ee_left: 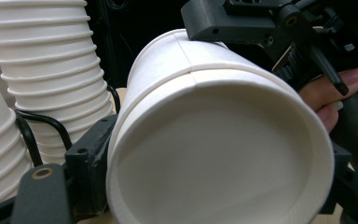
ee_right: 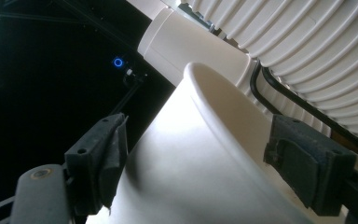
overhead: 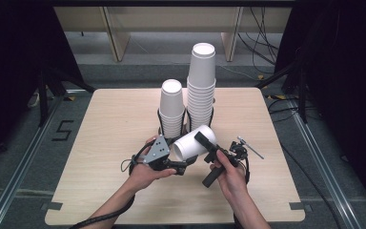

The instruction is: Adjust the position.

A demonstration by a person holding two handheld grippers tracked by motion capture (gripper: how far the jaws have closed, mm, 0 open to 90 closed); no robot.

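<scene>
Wooden table (overhead: 105, 143): both claws clamp one tilted paper cup (overhead: 194, 141).

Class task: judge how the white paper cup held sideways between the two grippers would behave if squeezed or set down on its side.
The paper cup looks thin-walled, so a hard squeeze would probably dent it. Empty, it is likely very light. Laid on its tapered side, it would probably roll in a curve.

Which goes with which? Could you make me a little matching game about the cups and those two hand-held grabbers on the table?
Things:
1. tall cup stack
2. short cup stack
3. loose cup
4. thin metal tool

Descriptions:
A. lying flat on the table, right of the hands
B. held on its side between the two grippers
C. upright, on the right
D. upright, on the left

Pairs: 1-C, 2-D, 3-B, 4-A
</scene>
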